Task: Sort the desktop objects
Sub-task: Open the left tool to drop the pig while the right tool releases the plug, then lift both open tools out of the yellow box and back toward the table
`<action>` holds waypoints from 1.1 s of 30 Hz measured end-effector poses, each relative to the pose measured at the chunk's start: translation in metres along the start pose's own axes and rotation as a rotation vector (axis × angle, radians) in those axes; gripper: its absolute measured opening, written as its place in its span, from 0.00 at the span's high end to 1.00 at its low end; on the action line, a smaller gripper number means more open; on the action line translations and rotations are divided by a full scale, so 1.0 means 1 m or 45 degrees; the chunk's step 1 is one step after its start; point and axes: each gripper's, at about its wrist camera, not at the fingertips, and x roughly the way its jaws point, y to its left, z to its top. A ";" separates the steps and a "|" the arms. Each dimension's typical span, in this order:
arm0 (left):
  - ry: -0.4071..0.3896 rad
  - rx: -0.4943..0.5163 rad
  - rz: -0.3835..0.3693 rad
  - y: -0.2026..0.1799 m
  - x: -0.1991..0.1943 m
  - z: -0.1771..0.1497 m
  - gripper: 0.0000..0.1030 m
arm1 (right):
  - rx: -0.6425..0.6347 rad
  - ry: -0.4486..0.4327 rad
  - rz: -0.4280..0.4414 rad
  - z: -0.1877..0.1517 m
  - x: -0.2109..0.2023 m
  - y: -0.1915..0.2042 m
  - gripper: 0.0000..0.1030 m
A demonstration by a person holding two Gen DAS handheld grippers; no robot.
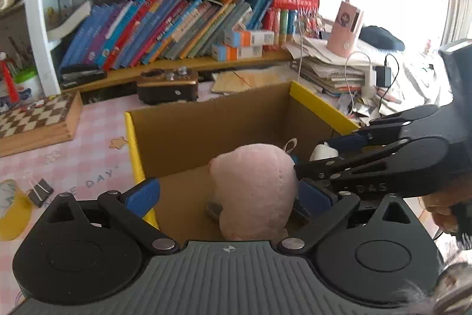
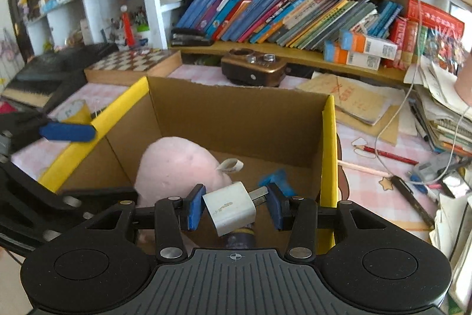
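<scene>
A pink-checked counter [image 2: 380, 197] carries an open cardboard box [image 2: 236, 114] with yellow-taped side edges, just near of the bookshelf [image 1: 177, 28]. Inside the box, toward its left, lies a pink plush toy [image 1: 253, 188]. The left tool [image 1: 233, 197] stands spread wide around the plush, its blue pads clear of it. The right tool [image 2: 233, 207] hangs over the box's near right part, pinching a white charger plug [image 2: 230, 208].
</scene>
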 end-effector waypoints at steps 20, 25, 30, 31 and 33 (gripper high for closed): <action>-0.073 -0.156 0.033 0.015 -0.044 -0.012 0.00 | -0.140 0.044 -0.117 -0.004 0.003 0.011 0.55; -0.086 -0.167 0.050 0.018 -0.053 -0.016 0.00 | -0.056 -0.062 -0.176 -0.008 -0.019 0.013 0.45; -0.100 -0.181 0.049 0.022 -0.067 -0.023 0.00 | 0.072 -0.153 -0.242 -0.018 -0.044 0.014 0.41; -0.101 -0.183 0.049 0.022 -0.070 -0.025 0.00 | 0.099 -0.166 -0.251 -0.021 -0.049 0.014 0.40; -0.103 -0.185 0.043 0.024 -0.077 -0.029 0.00 | 0.140 -0.183 -0.269 -0.026 -0.058 0.015 0.40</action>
